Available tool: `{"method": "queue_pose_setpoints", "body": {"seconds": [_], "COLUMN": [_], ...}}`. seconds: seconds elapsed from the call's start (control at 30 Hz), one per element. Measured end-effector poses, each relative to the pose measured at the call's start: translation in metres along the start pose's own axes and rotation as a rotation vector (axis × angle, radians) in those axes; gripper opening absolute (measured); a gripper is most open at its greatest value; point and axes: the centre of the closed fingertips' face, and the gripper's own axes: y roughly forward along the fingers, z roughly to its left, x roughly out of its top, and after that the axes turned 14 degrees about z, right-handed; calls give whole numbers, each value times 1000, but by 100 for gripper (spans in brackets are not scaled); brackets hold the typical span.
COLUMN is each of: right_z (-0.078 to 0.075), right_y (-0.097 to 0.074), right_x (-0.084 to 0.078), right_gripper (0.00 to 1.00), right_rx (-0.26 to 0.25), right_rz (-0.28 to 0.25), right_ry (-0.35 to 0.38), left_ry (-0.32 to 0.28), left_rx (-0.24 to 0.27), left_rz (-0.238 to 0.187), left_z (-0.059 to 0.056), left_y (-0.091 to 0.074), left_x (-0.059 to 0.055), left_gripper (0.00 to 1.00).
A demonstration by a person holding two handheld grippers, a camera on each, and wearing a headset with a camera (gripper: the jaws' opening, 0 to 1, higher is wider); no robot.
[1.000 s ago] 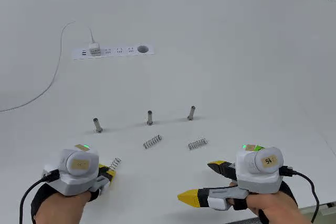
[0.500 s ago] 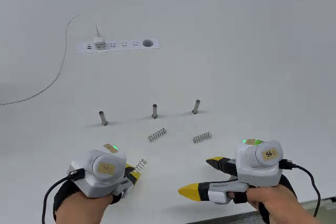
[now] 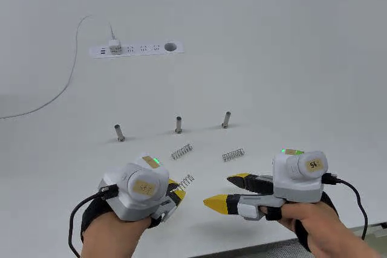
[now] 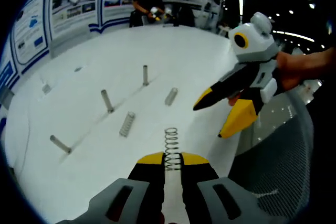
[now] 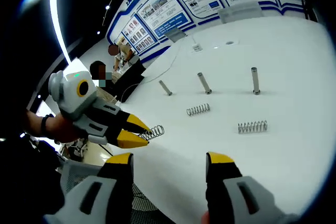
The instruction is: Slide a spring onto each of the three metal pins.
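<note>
Holding a spring (image 3: pixel 186 180) by one end, the left gripper (image 3: pixel 177 190) is hovering low over the near side of the table (image 3: pixel 290 58) in the head view. Its jaws are pinching together on the coil, which is sticking out ahead of the tips. The right gripper (image 3: pixel 216 190) is waiting just to its right, jaws spread and gripping nothing, tips pointing toward the left one. Ahead of both, the left pin (image 3: pixel 120 132), middle pin (image 3: pixel 178 124) and right pin (image 3: pixel 226 119) are standing upright in a row, all bare. A second spring (image 3: pixel 181 151) is lying ahead of the left gripper, short of the middle pin. A third spring (image 3: pixel 233 154) is lying ahead of the right gripper, short of the right pin.

In the left gripper view the yellow tips are clamping the lowest coils, and the spring is pointing straight out between them. The pins are standing ahead and to the left, and the right gripper is reaching in from the right — near the spring but apart from it.

In the right gripper view its own jaws are standing well apart with nothing between them. The left gripper is coming in from the left with its spring, and the two loose springs are resting between the jaws and the pins.

By my reading, the job is barely starting — one spring is in hand and none is on a pin yet. All three slides are remaining, and two springs are waiting to be picked up.
</note>
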Motion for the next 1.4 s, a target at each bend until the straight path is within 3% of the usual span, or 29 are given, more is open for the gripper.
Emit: {"method": "queue_pose_setpoints", "body": {"seconds": [0.6, 0.97, 1.23, 1.4], "right_z": [18, 24, 28, 27], "right_y": [2, -2, -3, -6], "right_x": [11, 15, 20, 25], "right_gripper": [29, 16, 14, 14], "right_rx": [102, 156, 173, 166], "right_rz": [-28, -37, -38, -38], "right_ry": [32, 68, 70, 57], "left_ry": [129, 175, 193, 190], "left_rx": [-42, -43, -47, -79], "left_rz": [-42, -33, -31, -47], "left_z": [-37, -37, -33, -31], "left_y": [-7, -8, -8, -10], "left_x": [22, 22, 22, 27], "left_gripper": [10, 10, 10, 10]}}
